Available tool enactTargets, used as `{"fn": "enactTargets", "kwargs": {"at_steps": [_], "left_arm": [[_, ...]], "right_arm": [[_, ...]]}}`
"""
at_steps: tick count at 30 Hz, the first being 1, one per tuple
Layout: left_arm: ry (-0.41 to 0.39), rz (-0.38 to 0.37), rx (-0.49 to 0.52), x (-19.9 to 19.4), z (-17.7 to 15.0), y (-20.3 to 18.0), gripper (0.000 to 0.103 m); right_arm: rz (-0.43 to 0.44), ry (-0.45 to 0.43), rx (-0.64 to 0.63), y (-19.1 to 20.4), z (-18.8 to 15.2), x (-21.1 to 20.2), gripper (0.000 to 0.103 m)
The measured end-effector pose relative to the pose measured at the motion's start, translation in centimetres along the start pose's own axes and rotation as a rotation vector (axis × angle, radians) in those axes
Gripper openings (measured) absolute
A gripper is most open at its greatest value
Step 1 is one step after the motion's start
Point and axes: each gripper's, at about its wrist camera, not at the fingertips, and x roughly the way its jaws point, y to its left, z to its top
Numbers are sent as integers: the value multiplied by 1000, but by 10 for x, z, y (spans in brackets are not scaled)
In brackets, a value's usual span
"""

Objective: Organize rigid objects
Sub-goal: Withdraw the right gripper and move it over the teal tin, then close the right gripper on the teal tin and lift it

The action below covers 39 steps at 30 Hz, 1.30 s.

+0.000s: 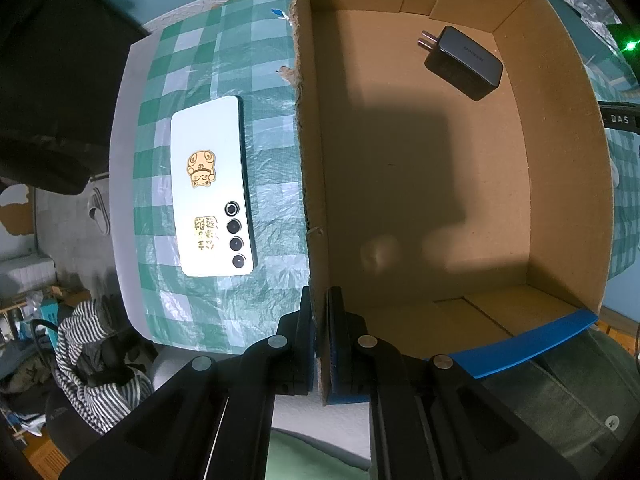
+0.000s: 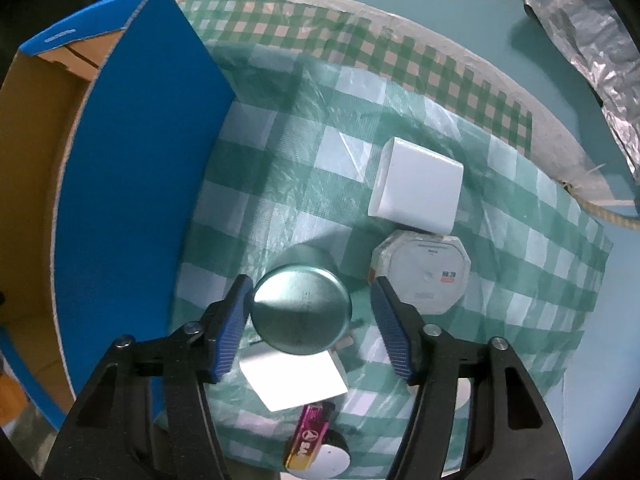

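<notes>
My left gripper is shut on the side wall of an open cardboard box, one pad inside and one outside. A black plug charger lies on the box floor at the far corner. Left of the box, a white phone lies back up on the checked cloth. In the right wrist view my right gripper points down with its jaws apart around a round teal tin. The left pad is at the tin's edge and a gap shows at the right pad. The box's blue outer wall stands to the left.
Beyond the tin lie a white rectangular box and a white octagonal box. Under and near the tin are a white square card, a pink and gold pack and a white disc. The green checked cloth covers the table; striped clothing lies below its edge.
</notes>
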Motion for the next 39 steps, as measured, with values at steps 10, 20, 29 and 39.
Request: {"fn": "enactTargets", "kwargs": {"at_steps": [10, 20, 29, 39], "left_arm": [[1, -3, -1, 1, 0, 0, 6], [1, -4, 0, 2, -1, 0, 6], [3, -3, 3, 3, -2, -1, 6], [4, -2, 11, 3, -2, -2, 6]], "right_arm": [[10, 14, 9, 4, 0, 9, 45], [8, 11, 1, 9, 4, 3, 44], [9, -24, -38, 15, 4, -24, 44], [-2, -66, -91, 29, 3, -62, 44]]}}
